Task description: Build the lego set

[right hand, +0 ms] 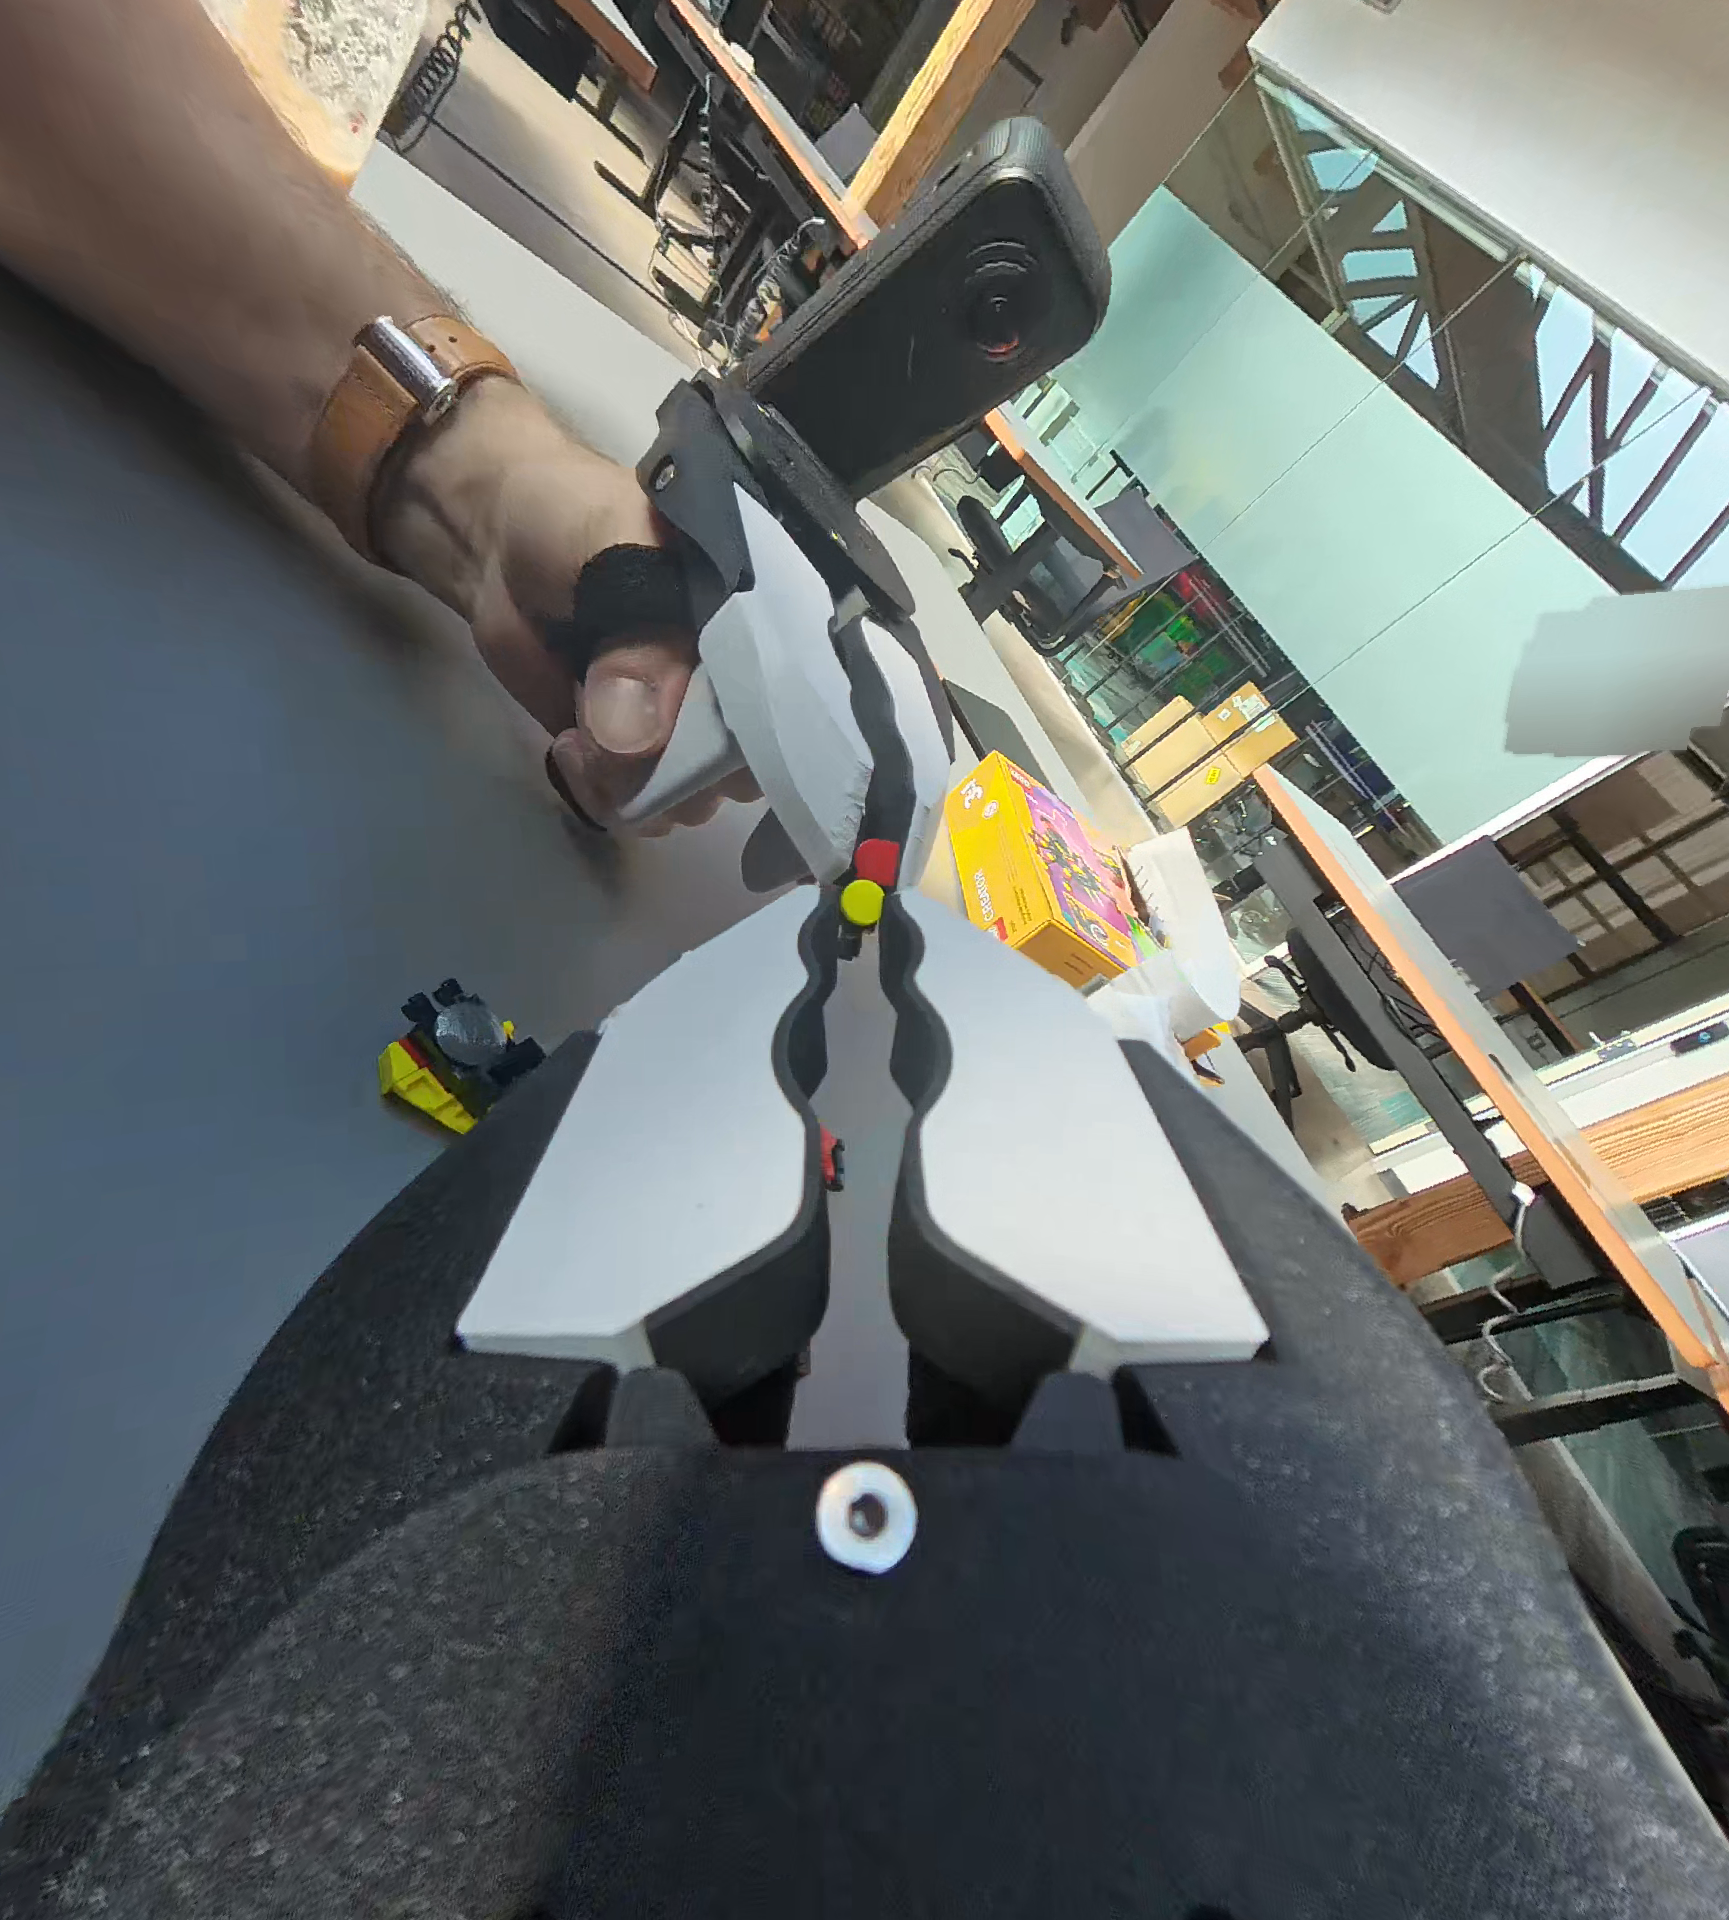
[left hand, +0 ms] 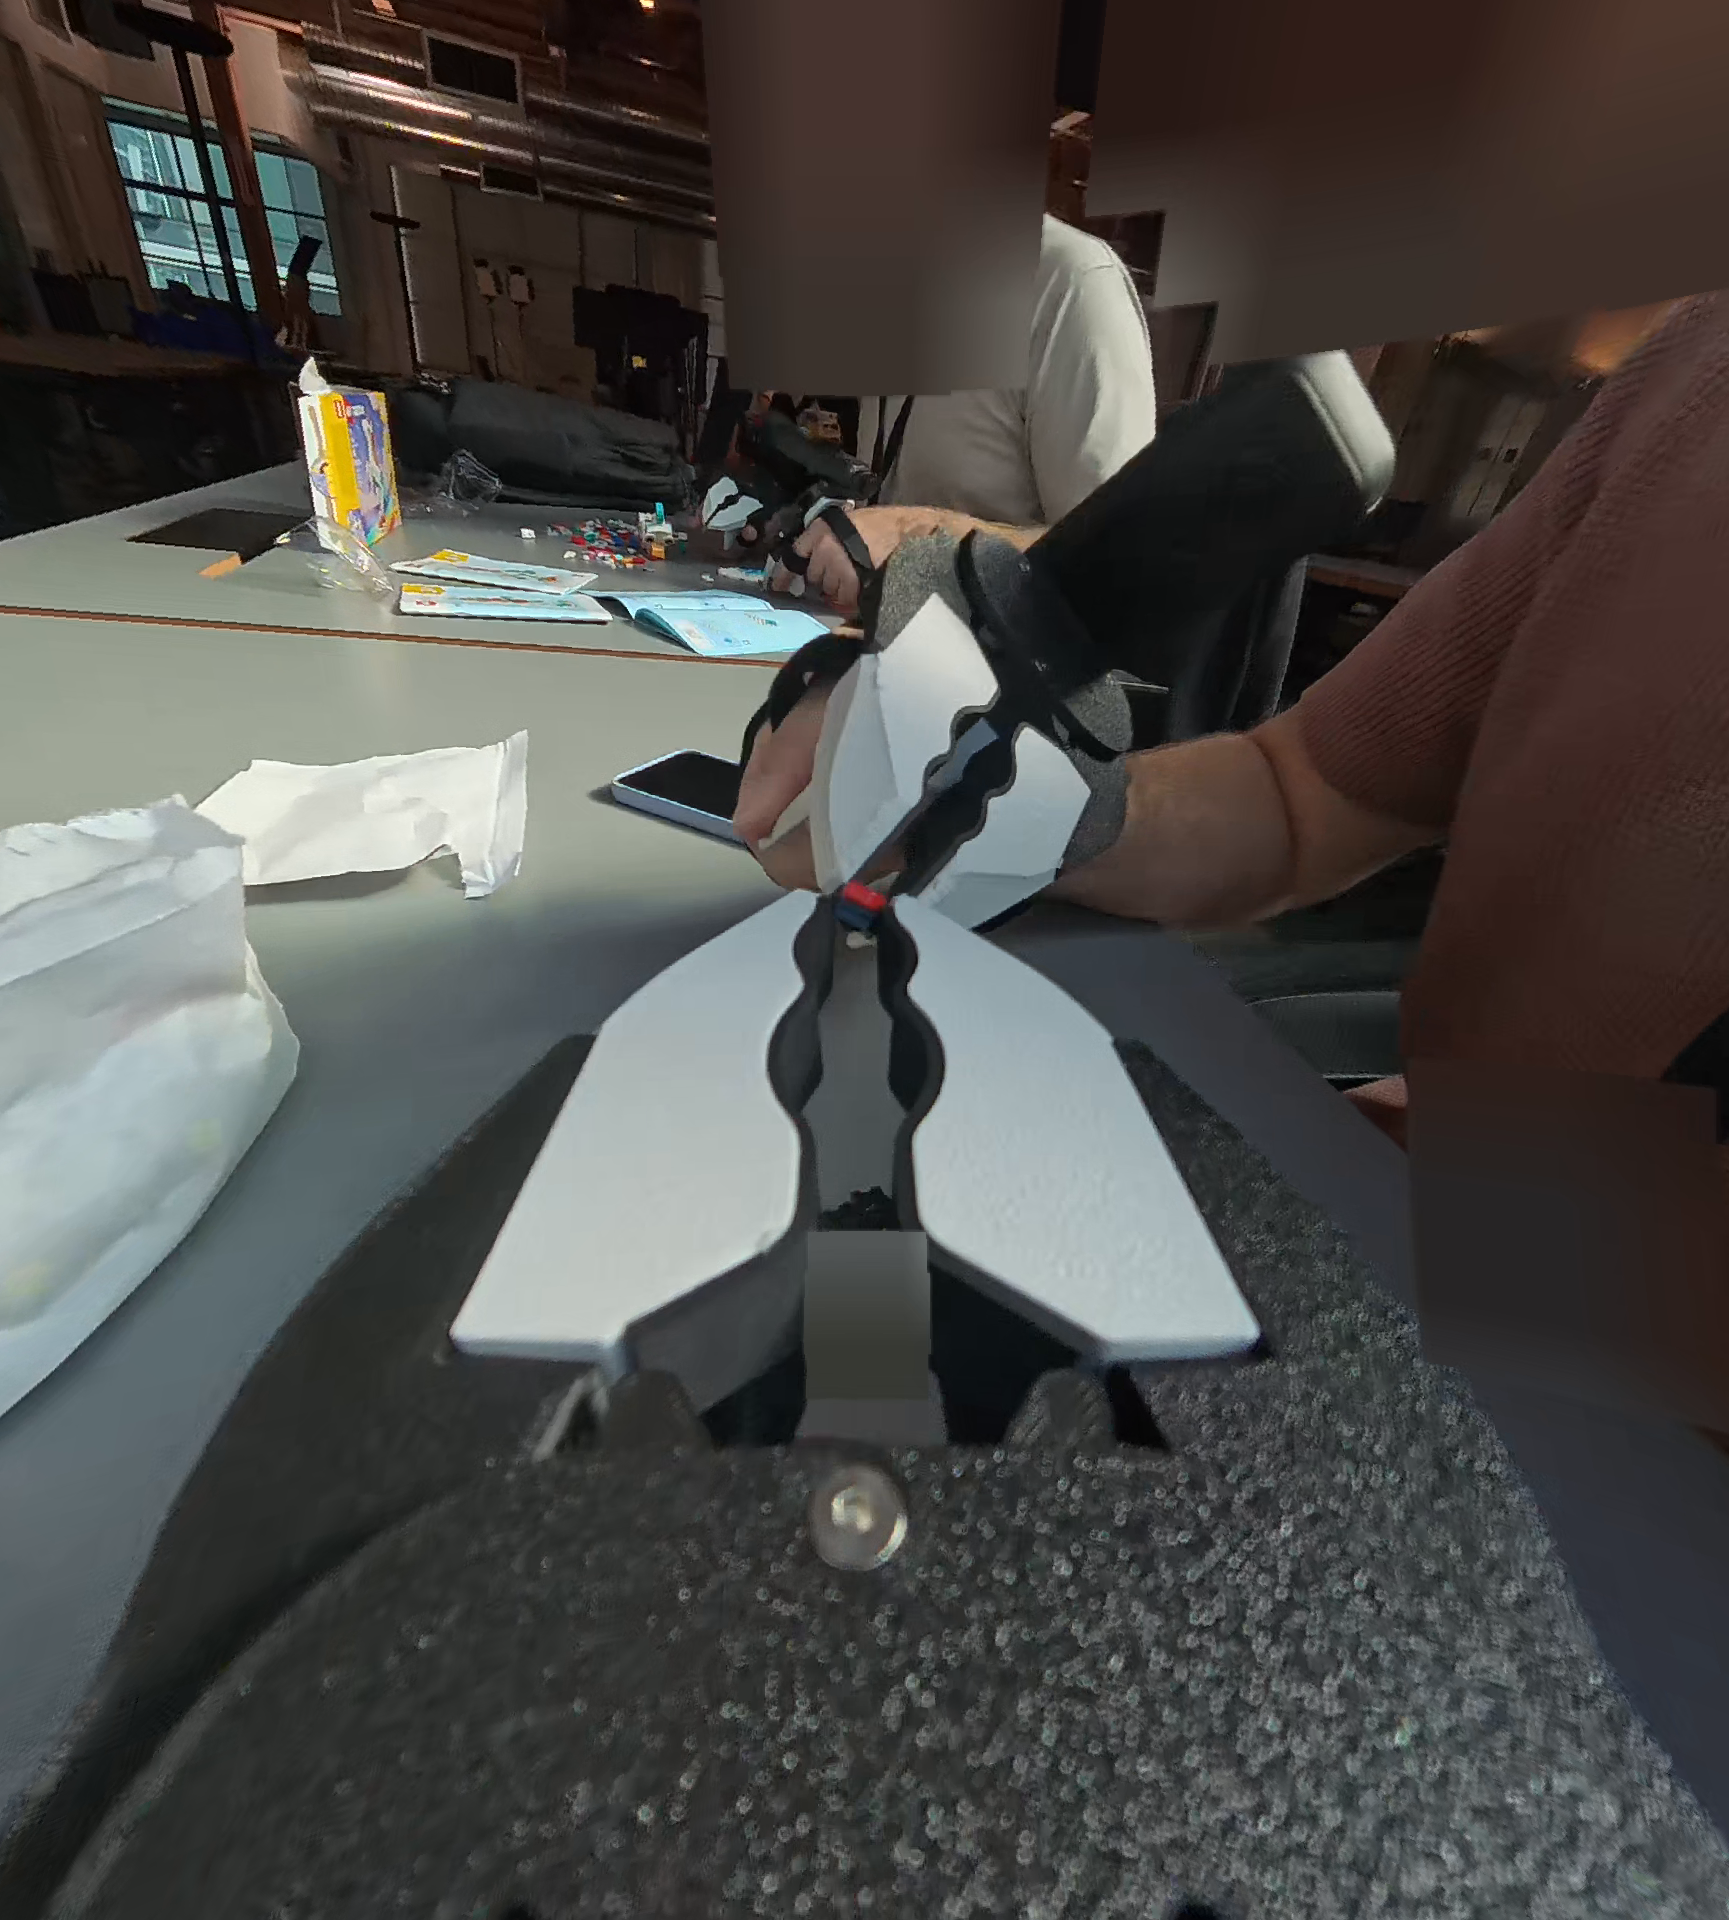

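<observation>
My left gripper (left hand: 858,923) is shut on a small red and blue piece (left hand: 861,902), held above the grey table (left hand: 424,987). My right gripper (right hand: 860,925) is shut on a small piece with a round yellow top (right hand: 861,902). The two grippers meet tip to tip, with the red piece (right hand: 876,860) right against the yellow one. In the left wrist view the right gripper (left hand: 889,881) comes in from the upper right. In the right wrist view the left gripper (right hand: 883,831) comes in from above. A small yellow and black build with a grey dome (right hand: 449,1049) lies on the table, left of my right gripper.
Two white paper bags (left hand: 60,1039) (left hand: 372,810) lie to the left, and a phone (left hand: 683,795) sits behind the grippers. A yellow lego box (right hand: 1036,883) stands beyond the tips. On the far table are a box (left hand: 351,468), booklets (left hand: 714,623), loose bricks and another person's hands. The grippers are tip to tip, or close to it.
</observation>
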Available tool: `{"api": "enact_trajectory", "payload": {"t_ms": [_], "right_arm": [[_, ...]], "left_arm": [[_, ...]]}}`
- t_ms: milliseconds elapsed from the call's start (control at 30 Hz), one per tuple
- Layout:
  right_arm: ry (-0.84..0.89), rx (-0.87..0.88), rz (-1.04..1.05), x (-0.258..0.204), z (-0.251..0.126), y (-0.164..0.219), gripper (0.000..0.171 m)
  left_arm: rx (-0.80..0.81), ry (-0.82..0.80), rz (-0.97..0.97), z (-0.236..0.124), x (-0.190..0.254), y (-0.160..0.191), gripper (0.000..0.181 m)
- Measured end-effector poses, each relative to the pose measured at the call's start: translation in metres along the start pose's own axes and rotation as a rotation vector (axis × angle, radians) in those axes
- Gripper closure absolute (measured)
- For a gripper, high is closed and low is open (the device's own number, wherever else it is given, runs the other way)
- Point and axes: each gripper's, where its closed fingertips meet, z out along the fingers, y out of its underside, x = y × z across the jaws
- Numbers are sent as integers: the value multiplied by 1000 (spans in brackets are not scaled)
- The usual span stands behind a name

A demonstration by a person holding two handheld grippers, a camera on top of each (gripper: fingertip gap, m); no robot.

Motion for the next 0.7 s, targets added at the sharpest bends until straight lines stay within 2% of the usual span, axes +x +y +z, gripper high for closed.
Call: {"api": "enact_trajectory", "payload": {"t_ms": [233,300,367,433,500,700], "right_arm": [[62,30,-79,4,-4,-8,164],[27,44,4,4,-4,-8,164],[-96,53,319,4,1,-2,164],[-202,86,523,2,2,-4,164],[-226,69,548,-3,4,1,163],[-258,23,537,-8,3,7,164]], "left_arm": [[67,66,-169,1,3,-7,174],[57,51,-140,0,2,-5,174],[15,-6,-31,-3,-3,-3,174],[-47,-32,75,-4,-2,-3,174],[-110,-49,127,-4,-3,3,174],[-130,-40,122,-2,-3,10,174]]}}
